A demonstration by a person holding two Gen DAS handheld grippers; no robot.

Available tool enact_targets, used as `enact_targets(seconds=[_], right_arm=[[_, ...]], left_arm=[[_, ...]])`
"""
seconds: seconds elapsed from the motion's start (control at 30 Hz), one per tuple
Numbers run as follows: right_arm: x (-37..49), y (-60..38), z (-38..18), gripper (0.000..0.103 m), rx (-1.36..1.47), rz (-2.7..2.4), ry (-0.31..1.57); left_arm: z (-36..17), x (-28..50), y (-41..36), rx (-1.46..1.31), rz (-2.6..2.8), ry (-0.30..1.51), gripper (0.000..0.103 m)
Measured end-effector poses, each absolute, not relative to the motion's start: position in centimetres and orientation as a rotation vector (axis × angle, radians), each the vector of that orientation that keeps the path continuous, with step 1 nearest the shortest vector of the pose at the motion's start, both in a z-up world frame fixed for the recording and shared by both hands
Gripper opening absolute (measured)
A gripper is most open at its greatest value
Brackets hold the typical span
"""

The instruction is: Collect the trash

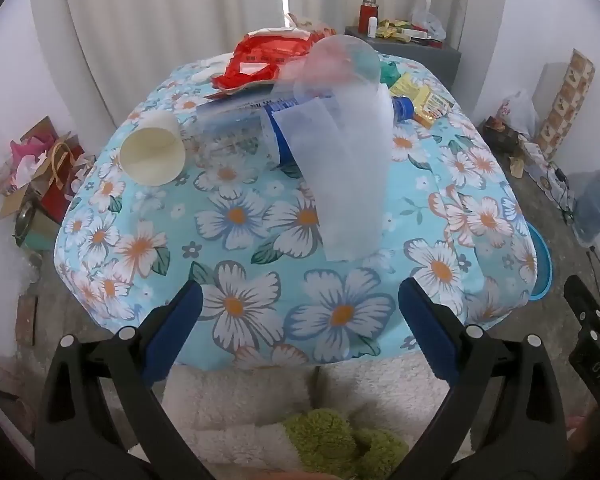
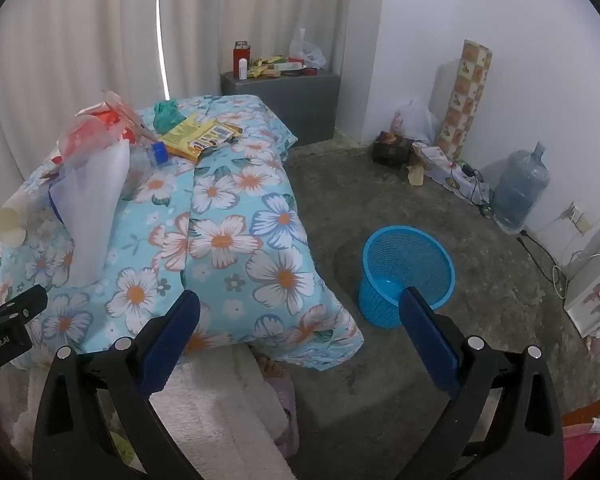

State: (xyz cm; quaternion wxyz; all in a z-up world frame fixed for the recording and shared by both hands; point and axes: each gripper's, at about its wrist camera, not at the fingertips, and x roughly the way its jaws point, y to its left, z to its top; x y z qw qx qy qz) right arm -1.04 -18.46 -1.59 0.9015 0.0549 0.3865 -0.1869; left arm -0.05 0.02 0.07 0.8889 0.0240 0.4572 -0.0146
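The left gripper [image 1: 300,316] stood with its jaws spread wide and nothing between them, tilted down over the near edge of the table [image 1: 260,320] in its flowered cloth. The trash lay ahead of it, well apart from the fingertips: a clear plastic sheet [image 1: 352,184] curled toward the gripper, a plastic bottle [image 1: 260,124] with a blue cap [image 1: 402,107] beneath it, a paper cup [image 1: 152,152] on its side to the left, a red bag [image 1: 260,62] and yellow wrappers [image 1: 420,96] farther back.

The right gripper [image 2: 300,320] was likewise wide open and empty, hanging off the table's corner. The blue basket [image 2: 408,268] sat on the floor, just beyond its right finger, empty as far as could be seen.
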Motion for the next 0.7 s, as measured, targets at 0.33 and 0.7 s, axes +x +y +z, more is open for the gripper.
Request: enact_targets(seconds=[0.33, 0.7], right_arm=[[-1.01, -18.47, -1.36, 0.097, 0.111, -0.392, 0.799], [-1.00, -18.40, -1.19, 0.097, 0.114, -0.389, 0.797]], left_arm=[[0.24, -0.17, 0.19, 0.062, -0.028, 0.949, 0.094], [0.17, -0.24, 0.01, 0.073, -0.026, 0.944, 0.094]])
